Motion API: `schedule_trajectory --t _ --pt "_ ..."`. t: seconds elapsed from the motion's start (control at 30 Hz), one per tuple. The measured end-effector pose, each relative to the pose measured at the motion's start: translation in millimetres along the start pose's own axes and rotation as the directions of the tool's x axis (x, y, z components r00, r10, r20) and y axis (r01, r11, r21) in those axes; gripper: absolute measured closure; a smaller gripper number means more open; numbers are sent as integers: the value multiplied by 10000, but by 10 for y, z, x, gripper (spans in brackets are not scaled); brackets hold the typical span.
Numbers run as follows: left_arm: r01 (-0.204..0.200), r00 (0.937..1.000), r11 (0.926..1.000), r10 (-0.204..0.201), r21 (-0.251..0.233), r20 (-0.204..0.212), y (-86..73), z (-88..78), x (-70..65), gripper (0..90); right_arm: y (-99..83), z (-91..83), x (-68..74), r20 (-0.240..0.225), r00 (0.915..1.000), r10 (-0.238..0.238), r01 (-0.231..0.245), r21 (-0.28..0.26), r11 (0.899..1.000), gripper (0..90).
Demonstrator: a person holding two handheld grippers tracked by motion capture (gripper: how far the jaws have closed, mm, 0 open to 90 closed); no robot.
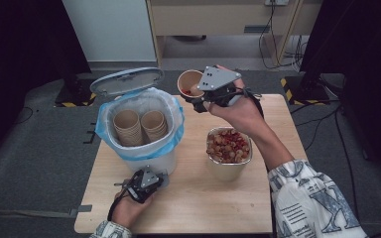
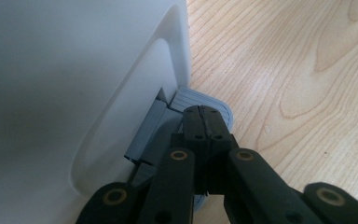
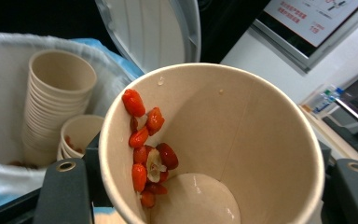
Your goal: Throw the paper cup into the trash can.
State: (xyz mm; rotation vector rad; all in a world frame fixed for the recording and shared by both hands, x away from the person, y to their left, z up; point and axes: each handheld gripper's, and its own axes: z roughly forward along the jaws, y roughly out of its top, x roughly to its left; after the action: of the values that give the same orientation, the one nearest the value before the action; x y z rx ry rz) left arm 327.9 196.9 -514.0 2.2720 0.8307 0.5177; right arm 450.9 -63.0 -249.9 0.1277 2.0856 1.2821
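A paper cup (image 1: 188,82) is clamped between the jaws of the right gripper (image 1: 197,101), tipped on its side with its mouth turned toward that gripper's own camera; red dried berries (image 3: 148,144) and a pale slice are seen clinging to its inner wall, and the bottom looks wet. Just beside this cup, to the gripper's left, a white pedal bin (image 1: 144,130) lined with a blue bag is found, its grey lid (image 1: 126,81) raised, and two stacks of used paper cups (image 1: 128,127) are held inside it. Nearer the person, below the right hand, a metal container (image 1: 229,154) filled with mixed red and tan dried fruit is set on the wooden table (image 1: 193,198). The left gripper (image 1: 140,184) is kept with its jaws closed together, empty, and its tips are pressed down on the grey foot pedal (image 2: 214,106) at the base of the bin.
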Motion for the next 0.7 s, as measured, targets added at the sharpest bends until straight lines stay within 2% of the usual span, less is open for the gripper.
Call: schedule_trajectory --t 0.13,0.47,0.7 --pt "12 10000 10000 -12 -4 5 -1 0 -1 899 49 77 17 -336 9985 433 -443 -271 9987 305" --pt "-1 10000 10000 1 1 12 -3 -1 0 899 132 286 176 -1302 9882 811 -879 -477 9950 301" --pt "-6 10000 10000 6 0 2 -2 -1 -1 899 127 361 218 -1555 9815 1121 -1232 -634 9904 301"
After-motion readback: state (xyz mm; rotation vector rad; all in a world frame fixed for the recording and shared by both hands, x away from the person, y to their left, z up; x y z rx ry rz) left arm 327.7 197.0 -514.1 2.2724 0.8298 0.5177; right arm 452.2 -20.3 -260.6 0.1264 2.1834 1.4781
